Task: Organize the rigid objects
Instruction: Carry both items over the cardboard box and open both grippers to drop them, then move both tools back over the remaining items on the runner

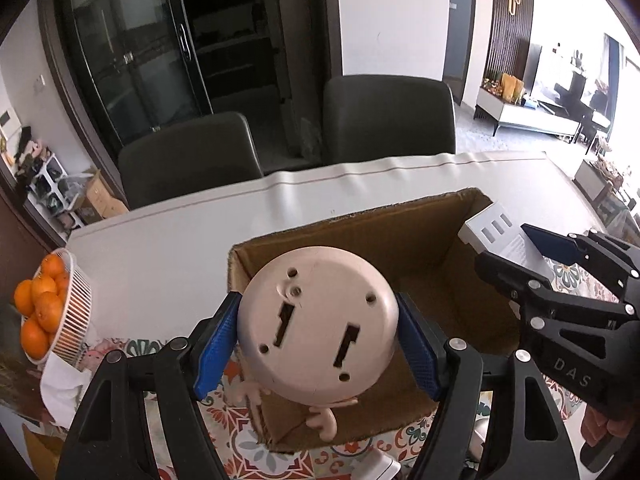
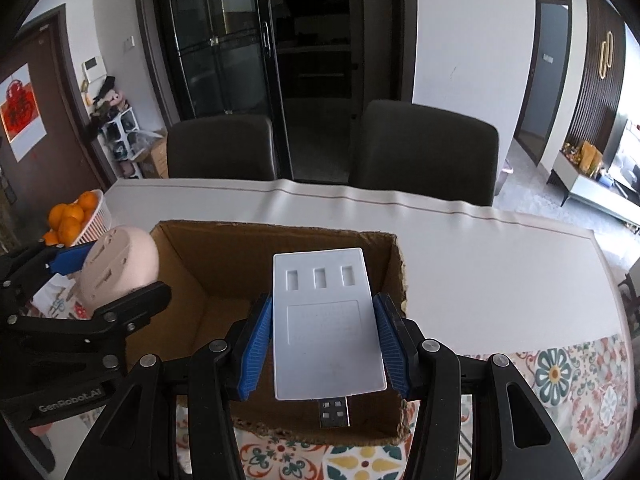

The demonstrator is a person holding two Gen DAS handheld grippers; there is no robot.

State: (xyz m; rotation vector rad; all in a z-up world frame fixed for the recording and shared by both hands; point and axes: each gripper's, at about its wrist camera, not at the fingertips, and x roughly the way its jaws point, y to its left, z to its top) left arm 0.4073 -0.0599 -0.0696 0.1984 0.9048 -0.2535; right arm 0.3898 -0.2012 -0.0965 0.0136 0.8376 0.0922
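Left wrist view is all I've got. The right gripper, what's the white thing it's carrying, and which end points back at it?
Observer: The right gripper is shut on a flat white USB hub; its metal plug points back toward the gripper.
Operator: Is it over the box?
Observer: Yes, over the cardboard box, toward its right wall.
Operator: Anything on the room's left wall?
Observer: A red paper decoration hangs on a brown door.

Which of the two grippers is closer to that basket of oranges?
Left. The left gripper, clamped on the pink round toy, hangs just beside the basket of oranges; the right gripper, holding the white USB hub, is across the cardboard box.
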